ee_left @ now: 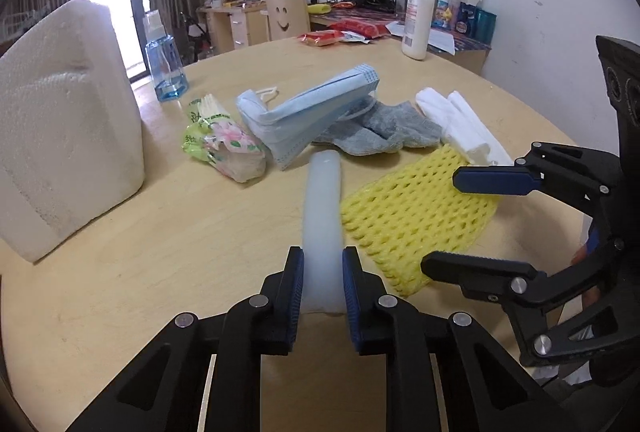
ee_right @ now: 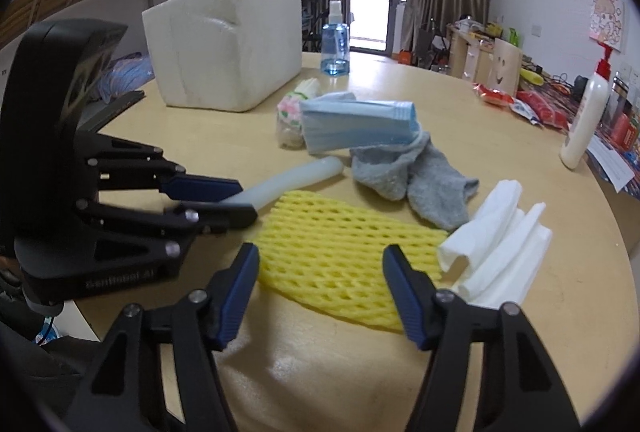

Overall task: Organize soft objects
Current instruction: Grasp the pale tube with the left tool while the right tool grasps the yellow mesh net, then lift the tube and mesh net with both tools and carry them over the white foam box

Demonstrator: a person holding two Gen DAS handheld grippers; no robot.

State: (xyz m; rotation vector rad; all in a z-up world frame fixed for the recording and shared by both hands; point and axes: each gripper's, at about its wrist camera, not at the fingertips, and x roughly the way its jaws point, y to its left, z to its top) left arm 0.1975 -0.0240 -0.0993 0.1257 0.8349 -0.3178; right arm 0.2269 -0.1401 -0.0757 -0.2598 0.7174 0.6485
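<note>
Pale wood table (ee_left: 140,232), smooth, faint sheen. Translucent white tube (ee_left: 323,200), soft matt, rubbery look. Yellow foam net (ee_right: 340,252), open mesh, matt. Grey socks (ee_right: 416,184), fuzzy knit cloth. Blue masks (ee_left: 304,112), pleated nonwoven. White foam box (ee_left: 60,120), grainy. Glossy plastic lotion bottle (ee_left: 417,20).

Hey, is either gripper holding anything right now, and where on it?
The left gripper pinches the translucent white tube at its near end. The right gripper, open over the yellow foam net, holds nothing.

Near end of the translucent tube (ee_left: 322,208) behind the left tongs (ee_left: 322,296).
</note>
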